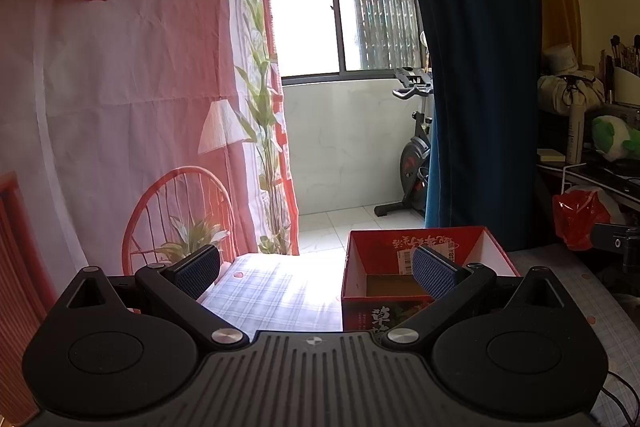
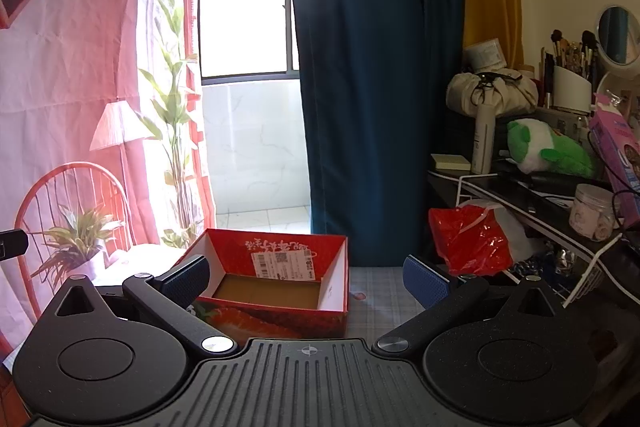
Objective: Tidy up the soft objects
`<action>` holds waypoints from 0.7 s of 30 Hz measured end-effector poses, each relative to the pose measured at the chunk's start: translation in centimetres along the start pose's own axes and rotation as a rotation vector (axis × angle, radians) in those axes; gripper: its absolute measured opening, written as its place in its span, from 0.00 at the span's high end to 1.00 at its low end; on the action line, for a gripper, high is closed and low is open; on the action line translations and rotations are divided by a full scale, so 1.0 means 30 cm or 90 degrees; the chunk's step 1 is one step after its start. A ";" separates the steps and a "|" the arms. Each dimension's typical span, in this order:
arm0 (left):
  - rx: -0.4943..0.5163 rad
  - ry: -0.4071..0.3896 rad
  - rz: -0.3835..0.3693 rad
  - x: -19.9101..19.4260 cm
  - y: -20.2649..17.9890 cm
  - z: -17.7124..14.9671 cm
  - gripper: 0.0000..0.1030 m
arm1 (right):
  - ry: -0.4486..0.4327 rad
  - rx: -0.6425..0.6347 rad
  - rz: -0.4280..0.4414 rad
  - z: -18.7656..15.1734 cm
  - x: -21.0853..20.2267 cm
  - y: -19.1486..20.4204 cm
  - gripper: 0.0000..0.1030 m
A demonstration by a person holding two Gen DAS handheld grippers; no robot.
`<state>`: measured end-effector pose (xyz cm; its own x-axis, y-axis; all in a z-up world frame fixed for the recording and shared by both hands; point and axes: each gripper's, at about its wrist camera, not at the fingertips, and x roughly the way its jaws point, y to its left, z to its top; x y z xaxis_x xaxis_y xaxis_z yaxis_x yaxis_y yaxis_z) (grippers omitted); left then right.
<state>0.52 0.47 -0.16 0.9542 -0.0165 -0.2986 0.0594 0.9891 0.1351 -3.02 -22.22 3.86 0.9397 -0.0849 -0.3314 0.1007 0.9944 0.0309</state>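
Checked cloth point(image 2: 384, 291); red box point(image 2: 276, 291) perhaps between fingers point(image 2: 188, 281)

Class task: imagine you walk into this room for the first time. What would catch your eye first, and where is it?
The open red cardboard box stands empty on the checked tablecloth, just beyond both open grippers. Behind it hangs a dark blue curtain beside the bright window. On the cluttered shelf at right lies a green and white plush toy.

Two low, slightly downward wrist views toward the window, both near the red box point(image 1: 420, 259) point(image 2: 276, 267).
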 end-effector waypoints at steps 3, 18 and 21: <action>-0.002 0.001 -0.002 0.001 0.005 0.000 0.00 | 0.002 0.001 -0.002 0.001 0.003 -0.004 0.00; -0.001 0.005 -0.007 0.008 -0.001 -0.008 0.00 | 0.002 0.003 -0.001 0.003 -0.001 -0.006 0.00; -0.001 0.007 -0.009 0.008 0.001 -0.008 0.00 | 0.003 0.004 0.000 0.004 0.001 -0.006 0.00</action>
<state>0.69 0.53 -0.46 0.9501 -0.0286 -0.3107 0.0723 0.9889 0.1301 -2.98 -22.41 3.95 0.9379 -0.0849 -0.3364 0.1030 0.9940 0.0361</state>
